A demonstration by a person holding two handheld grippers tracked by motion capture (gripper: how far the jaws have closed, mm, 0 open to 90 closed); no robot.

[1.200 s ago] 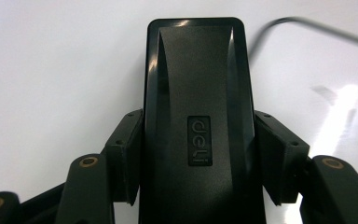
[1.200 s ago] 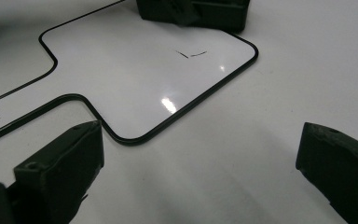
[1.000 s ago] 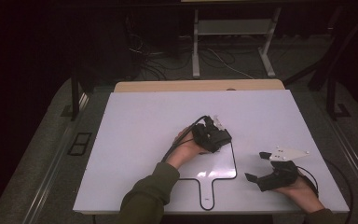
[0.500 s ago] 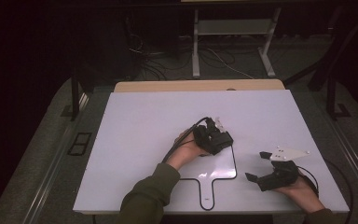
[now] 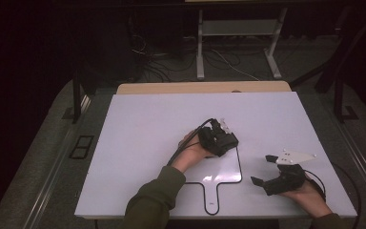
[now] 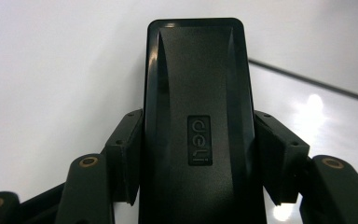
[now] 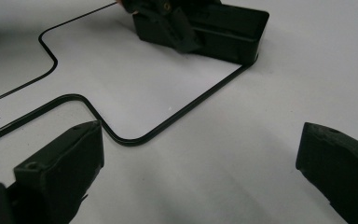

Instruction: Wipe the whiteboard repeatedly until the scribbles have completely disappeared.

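The white tabletop (image 5: 143, 143) stood in a dim room, with cables and a metal stand's legs (image 5: 238, 52) on the floor beyond its far edge. A black paddle-shaped outline (image 5: 240, 169) was drawn on the near part of the surface.

A black Deli-branded box (image 6: 198, 126) rested on the tabletop at the outline's far right corner, its end touching the line in the right gripper view. The left hand-held gripper (image 5: 218, 138) was clamped on the box, one pad pressed against each long side, as the left gripper view showed. The box reached forward past the jaw tips.

The right hand-held gripper (image 5: 268, 170) lay near the right front of the tabletop, well apart from the box, its jaws spread wide with nothing between them and pointed toward the outline.

Compared with a second earlier, both hand-held grippers and the box sat in nearly the same places; the left grip had not loosened.
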